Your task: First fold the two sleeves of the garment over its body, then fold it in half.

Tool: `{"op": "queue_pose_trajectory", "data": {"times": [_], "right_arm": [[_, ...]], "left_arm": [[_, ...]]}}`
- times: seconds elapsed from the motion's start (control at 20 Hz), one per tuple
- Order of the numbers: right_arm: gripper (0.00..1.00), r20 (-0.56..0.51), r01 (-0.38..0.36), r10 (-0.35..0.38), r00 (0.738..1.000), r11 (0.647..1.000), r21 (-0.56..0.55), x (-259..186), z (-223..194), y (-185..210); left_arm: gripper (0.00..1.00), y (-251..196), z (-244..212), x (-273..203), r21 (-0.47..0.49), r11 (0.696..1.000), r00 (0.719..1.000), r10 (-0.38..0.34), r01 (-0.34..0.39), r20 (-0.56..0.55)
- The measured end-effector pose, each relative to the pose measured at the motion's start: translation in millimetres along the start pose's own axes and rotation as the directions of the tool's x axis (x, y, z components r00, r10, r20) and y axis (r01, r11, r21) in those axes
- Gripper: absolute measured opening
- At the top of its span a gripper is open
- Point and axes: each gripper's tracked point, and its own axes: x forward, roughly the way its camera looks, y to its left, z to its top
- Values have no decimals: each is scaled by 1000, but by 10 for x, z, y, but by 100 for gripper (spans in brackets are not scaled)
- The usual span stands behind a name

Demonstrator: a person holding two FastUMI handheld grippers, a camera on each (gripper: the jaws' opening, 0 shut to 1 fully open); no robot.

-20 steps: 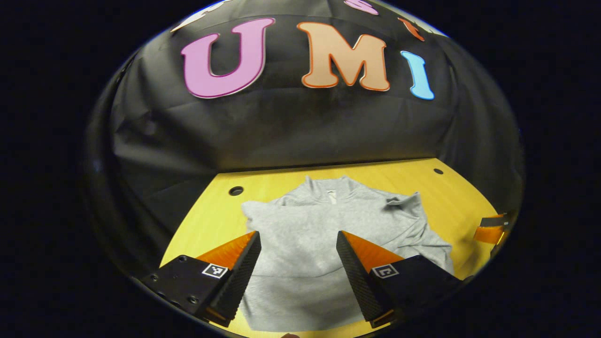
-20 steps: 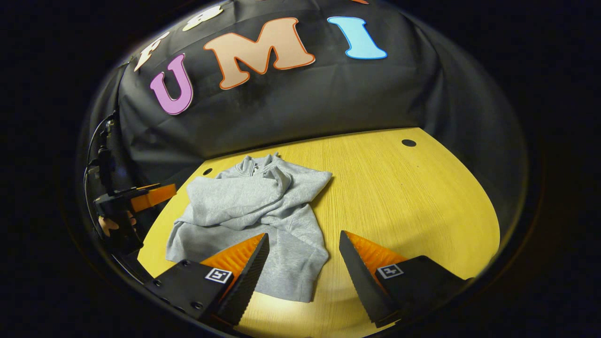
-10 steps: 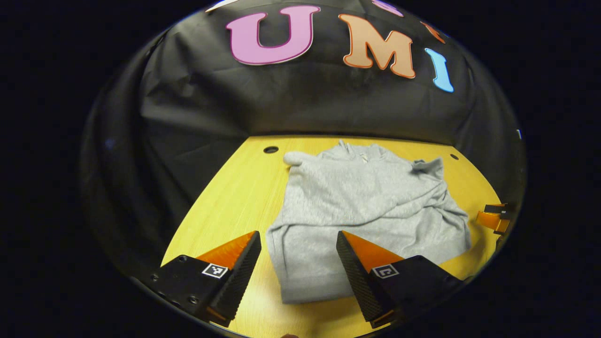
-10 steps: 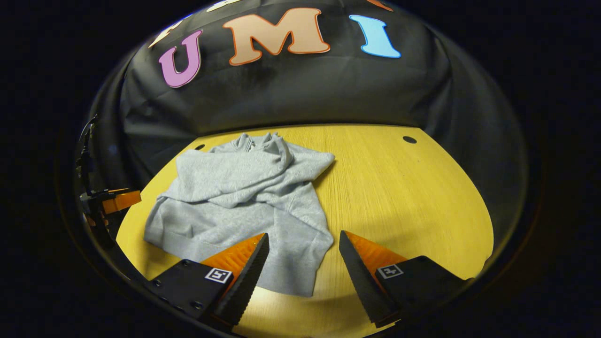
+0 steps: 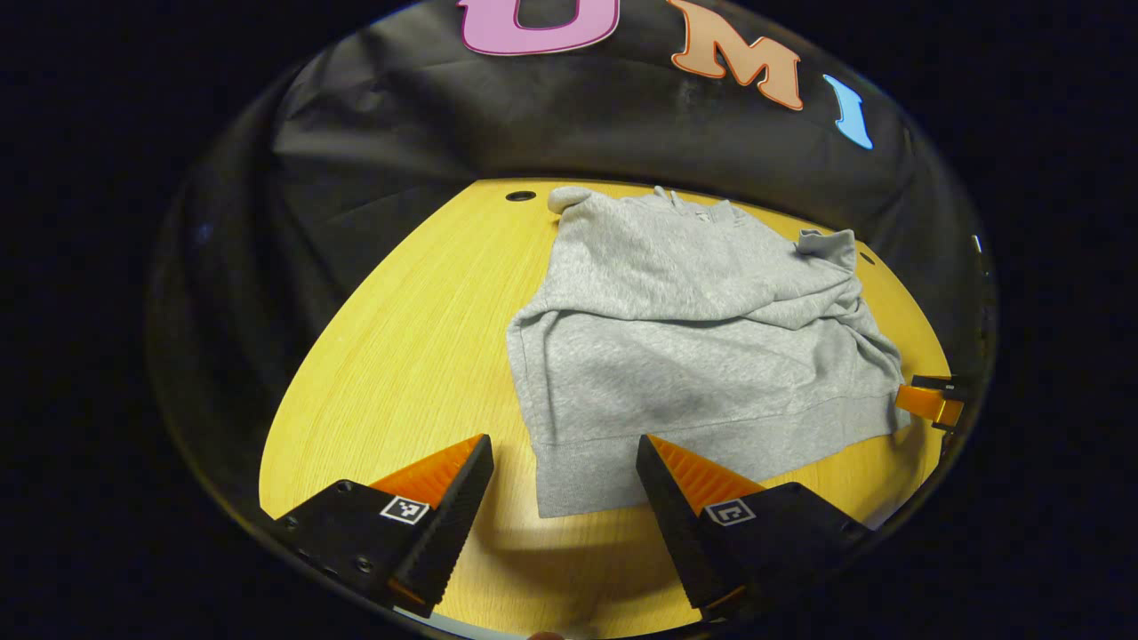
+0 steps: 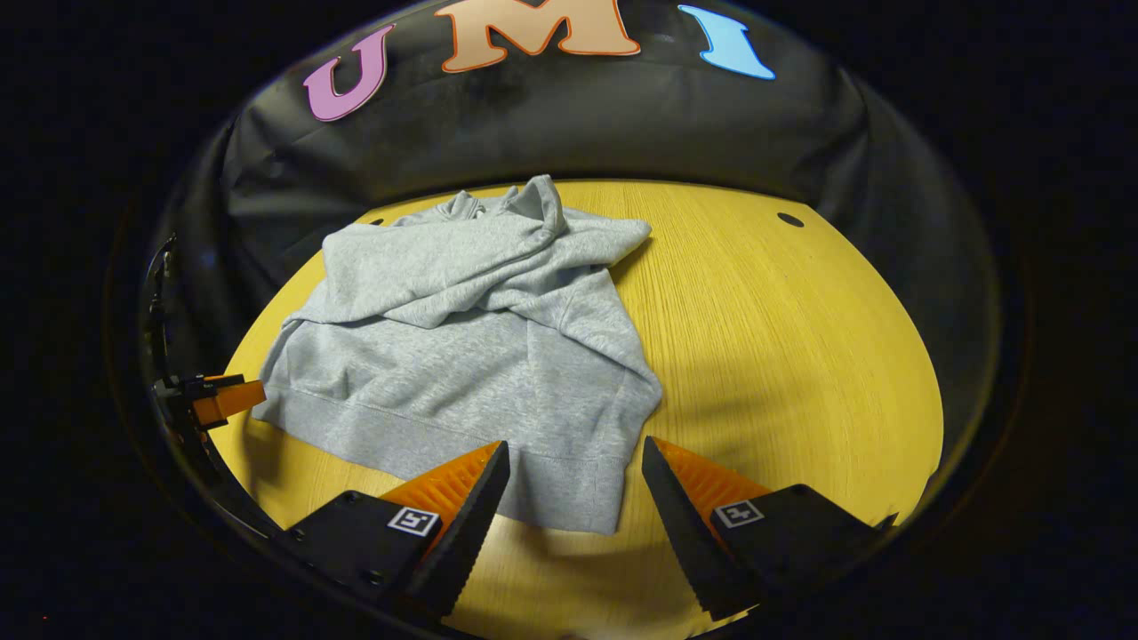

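A grey sweatshirt (image 5: 702, 356) lies on the yellow wooden table (image 5: 400, 356), both sleeves folded over its body and its hem nearest me. My left gripper (image 5: 564, 453) hangs open above the hem's left corner, holding nothing. In the right gripper view the same sweatshirt (image 6: 462, 347) spreads across the table (image 6: 782, 356), and my right gripper (image 6: 576, 458) is open above the hem's right corner, nothing between its fingers. The right gripper (image 5: 929, 402) peeks in at the edge of the left gripper view; the left gripper (image 6: 218, 398) shows at the left edge of the right gripper view.
Small round holes (image 5: 520, 196) (image 6: 789, 220) sit near the table's far corners. Black cloth (image 6: 551, 124) closes off the back and sides. Bare tabletop lies left of the sweatshirt in the left gripper view and right of it in the right gripper view.
Both grippers have tilted down and drawn back toward the near hem, so the whole sweatshirt now shows. The left gripper shifted left, off the body to the hem's corner. Both stay open.
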Motion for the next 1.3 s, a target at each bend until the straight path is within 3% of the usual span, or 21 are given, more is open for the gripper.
{"op": "queue_pose_trajectory", "data": {"times": [0.25, 0.55, 0.7, 0.75, 0.8, 0.95, 1.0, 1.05, 1.15, 1.2, 1.3], "right_arm": [[96, -61, 0, 0, 998, 1000, 1, 85, -152, 43], [97, -45, 14, -16, 999, 999, -47, 84, -159, 79], [84, -57, -9, 5, 998, 998, -60, 87, -162, 139], [83, -62, -21, 17, 998, 998, -59, 98, -159, 168], [63, -64, -35, 31, 997, 998, -52, 103, -153, 204], [26, -84, -64, 61, 995, 997, -32, 122, -157, 282], [15, -108, -72, 69, 992, 997, -28, 142, -177, 283], [19, -131, -75, 72, 989, 997, -16, 119, -170, 286], [15, -160, -88, 90, 983, 996, 23, 169, -170, 269], [7, -158, -92, 97, 983, 995, 37, 123, -134, 279], [3, -153, -84, 93, 984, 994, 67, 108, -142, 273]], "left_arm": [[96, -101, -124, 99, -10, 1000, 998, -23, 23, -50], [98, -107, -88, 140, -11, 1000, 999, -1, 1, -33], [90, -162, -101, 152, -17, 1000, 1000, 0, -1, -27], [86, -181, -91, 162, -7, 1000, 1000, -5, 5, -29], [80, -203, -83, 161, 3, 1000, 999, -18, 18, -36], [62, -294, -78, 173, 43, 997, 996, -66, 68, -56], [51, -338, -71, 189, 47, 995, 994, -87, 90, -62], [43, -385, -45, 168, 48, 992, 992, -114, 117, -59], [11, -405, -40, 206, 40, 991, 990, -128, 130, -57], [5, -405, -29, 199, 31, 990, 990, -133, 135, -55], [0, -412, -49, 183, 15, 989, 987, -144, 145, -66]]}}
